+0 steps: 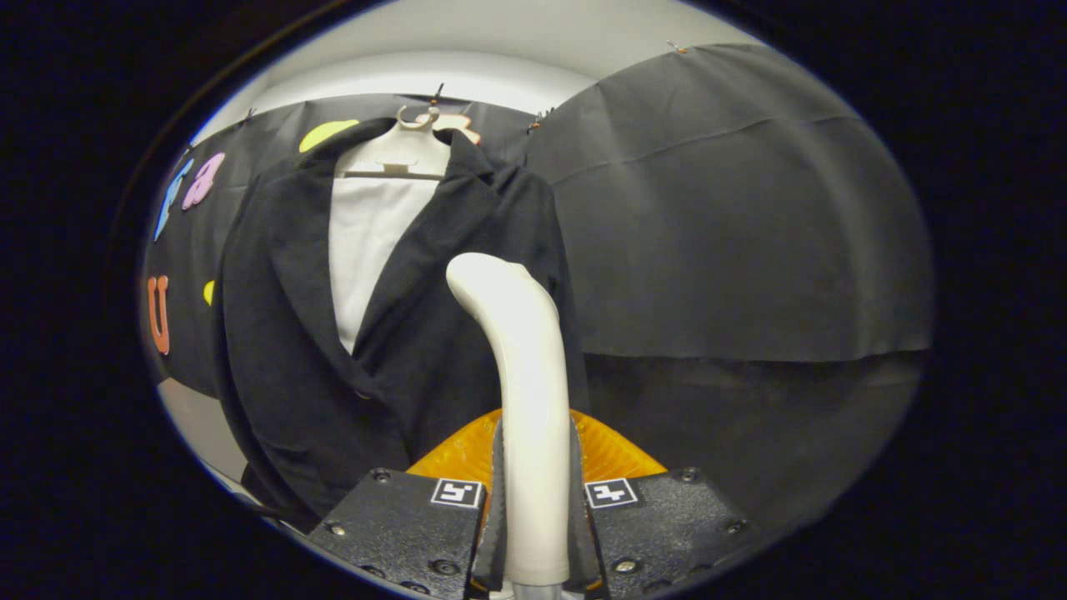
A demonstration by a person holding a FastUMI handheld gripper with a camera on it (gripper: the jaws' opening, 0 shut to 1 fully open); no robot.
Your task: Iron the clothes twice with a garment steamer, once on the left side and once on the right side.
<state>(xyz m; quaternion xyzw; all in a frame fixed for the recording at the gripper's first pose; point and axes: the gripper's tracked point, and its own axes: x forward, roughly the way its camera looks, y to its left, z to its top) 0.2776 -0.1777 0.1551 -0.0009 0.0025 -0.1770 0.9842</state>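
My tongs (533,517) clamp the steamer handle (521,400) before the hung jacket (433,358); judged next: press head to its left panel.

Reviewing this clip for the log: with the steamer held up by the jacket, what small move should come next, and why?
Probably ease the steamer forward and slightly left onto the jacket front. The hand-held gripper is shut on the steamer's handle, and its head sits in front of the jacket's right-hand panel, seemingly not yet pressed against the cloth hanging on the hanger.
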